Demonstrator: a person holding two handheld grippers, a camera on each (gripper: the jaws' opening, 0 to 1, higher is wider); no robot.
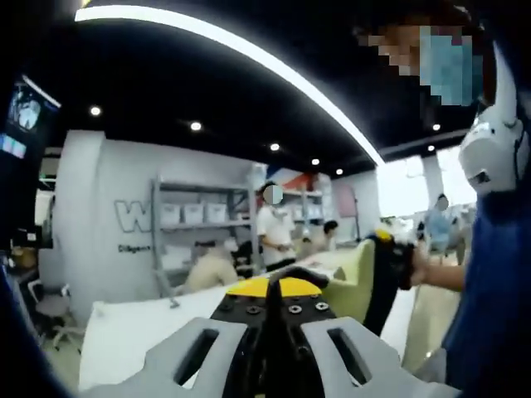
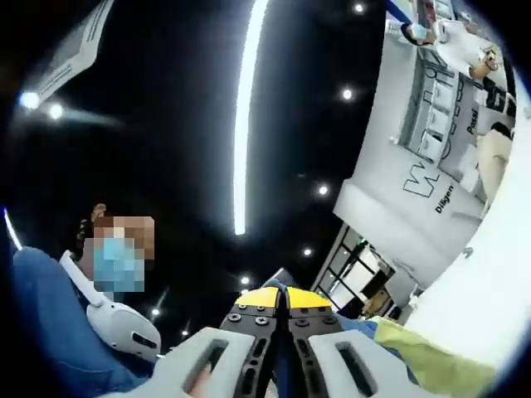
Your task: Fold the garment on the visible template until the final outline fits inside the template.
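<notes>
The long white table (image 1: 124,332) runs below the left gripper view. Above it hangs the pale yellow-green fabric garment (image 1: 353,278), lifted clear, likely so it can drape straight before being laid for folding. The left gripper (image 1: 278,286) has its jaws pressed together; the right gripper (image 2: 284,297) likewise, cloth (image 2: 423,361) just beside it; whether either pinches it I cannot tell
</notes>
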